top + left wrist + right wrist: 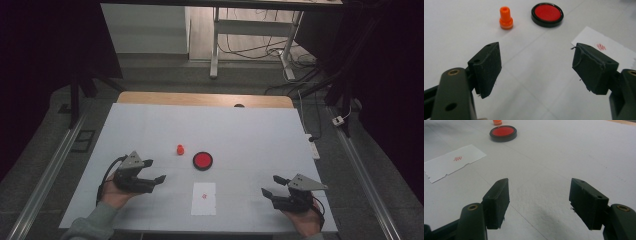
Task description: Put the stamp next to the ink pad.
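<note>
Orange stamp (180, 149) beside ink pad (202, 160)

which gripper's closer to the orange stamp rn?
Left. The left gripper sits just below and left of the orange stamp, jaws open and empty. The right gripper is far off to its lower right, past the ink pad.

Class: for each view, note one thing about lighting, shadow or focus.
High view: table evenly lit, surroundings dark. Left gripper view: orange stamp and ink pad fairly sharp, near jaws soft. Right gripper view: a faint grey shadow lies between the jaws, the paper slip is slightly blurred.
</note>
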